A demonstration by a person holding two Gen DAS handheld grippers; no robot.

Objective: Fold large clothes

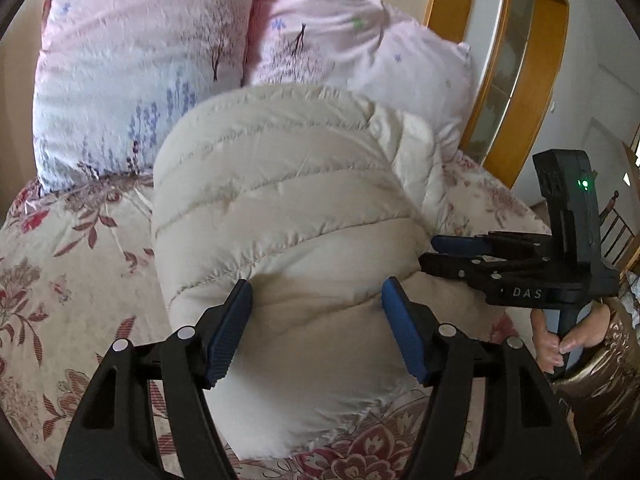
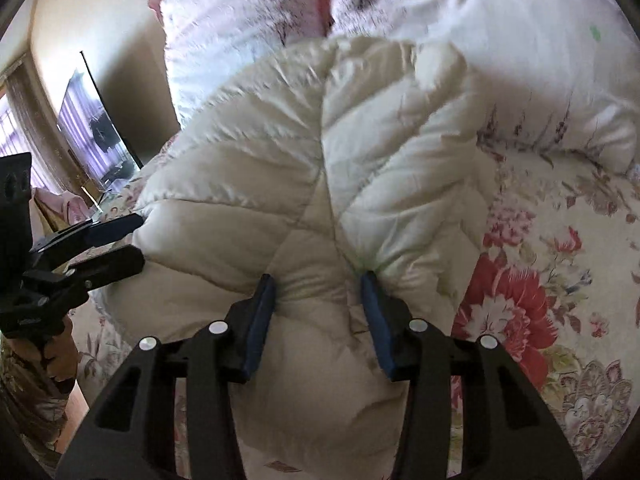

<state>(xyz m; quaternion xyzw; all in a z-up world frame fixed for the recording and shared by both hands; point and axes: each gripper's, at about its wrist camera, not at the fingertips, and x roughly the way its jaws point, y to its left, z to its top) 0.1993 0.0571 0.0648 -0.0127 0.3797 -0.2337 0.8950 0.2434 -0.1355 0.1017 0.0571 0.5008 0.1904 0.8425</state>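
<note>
A cream quilted puffer jacket [image 1: 280,208] lies bundled on the flowered bed, its seam [image 2: 324,152] running away from me. My left gripper [image 1: 316,292] hovers at its near end. Its jaws stand wide on either side of a puffy bulge, and I see no pinch in the fabric. In the right wrist view the left gripper [image 2: 138,240] sits at the jacket's left edge. My right gripper [image 2: 318,284] has its blue pads [image 2: 376,312] dug into the jacket, with folds puckering toward them. From the left wrist view the right gripper [image 1: 430,252] meets the jacket's right edge.
Two pink printed pillows [image 1: 132,76] [image 1: 360,48] lean behind the jacket. The flowered bedspread [image 2: 540,280] spreads all around. A wooden frame [image 1: 520,80] rises at the right, and a dark screen [image 2: 96,132] stands at the left. A hand [image 1: 560,340] holds the right gripper's handle.
</note>
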